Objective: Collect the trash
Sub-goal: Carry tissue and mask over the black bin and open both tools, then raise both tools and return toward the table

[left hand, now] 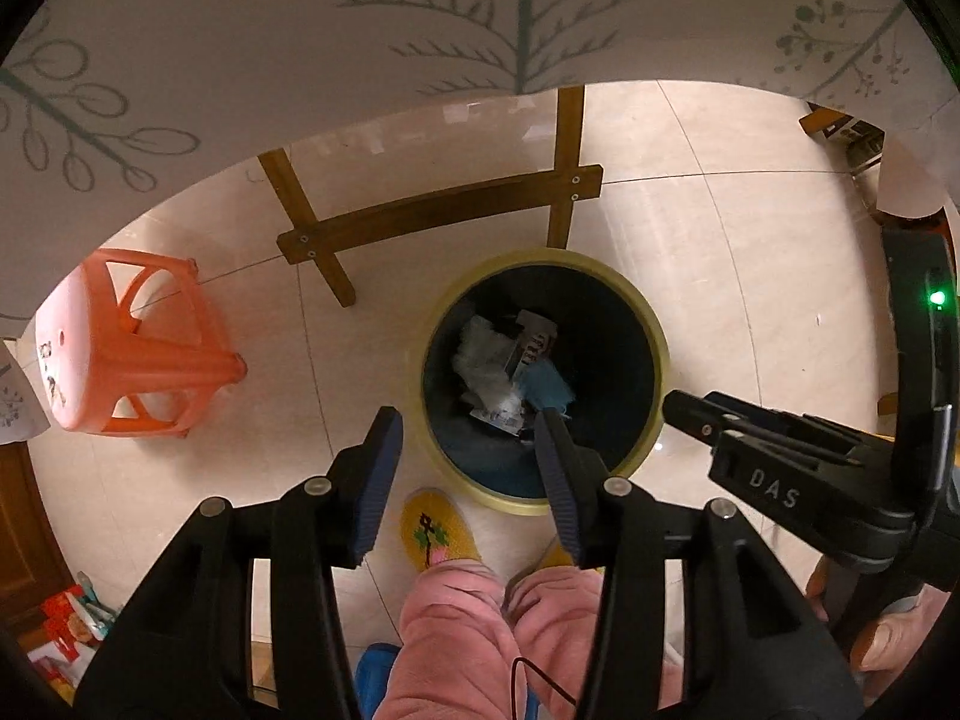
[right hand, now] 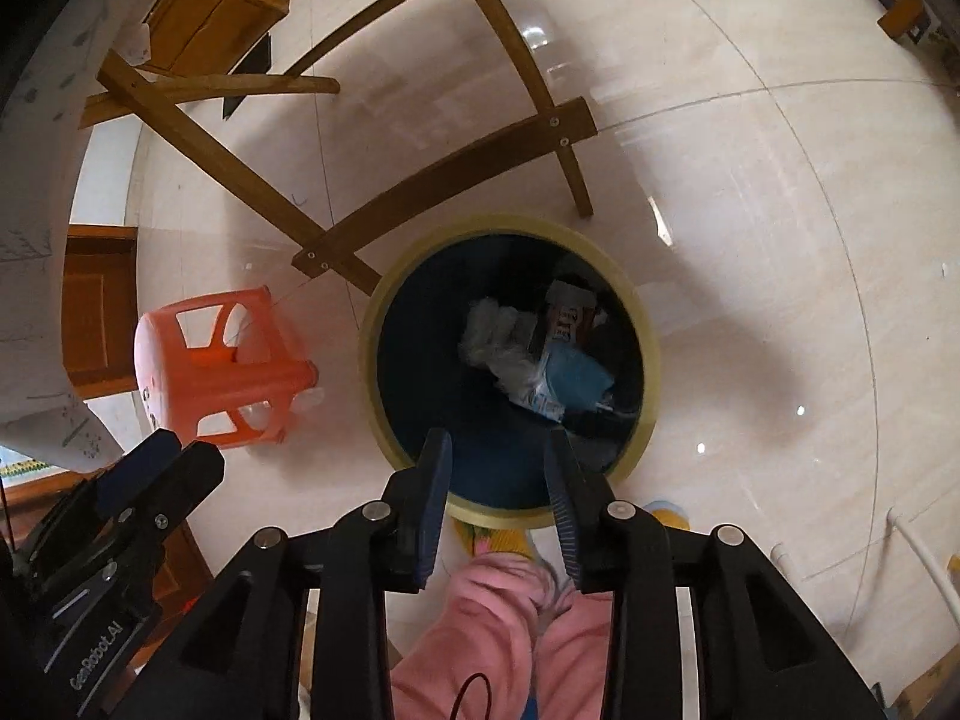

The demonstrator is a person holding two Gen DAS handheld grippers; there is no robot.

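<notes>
A round trash bin with a yellow-green rim (left hand: 651, 324) (right hand: 645, 324) stands on the tiled floor below both grippers. Inside lie white crumpled tissue (left hand: 486, 360) (right hand: 498, 336), a printed wrapper (left hand: 534, 342) (right hand: 567, 306) and a blue piece of trash (left hand: 546, 387) (right hand: 576, 378). My left gripper (left hand: 468, 426) is open and empty above the bin's near-left edge. My right gripper (right hand: 498, 444) is open and empty above the bin's near edge; it also shows in the left wrist view (left hand: 690, 408). The left gripper shows in the right wrist view (right hand: 168, 456).
An orange plastic stool (left hand: 132, 348) (right hand: 222, 366) lies on its side left of the bin. Wooden table legs and crossbar (left hand: 444, 210) (right hand: 456, 180) stand behind the bin. The person's pink trousers (left hand: 480, 624) and yellow slippers (left hand: 435, 531) are just in front of it.
</notes>
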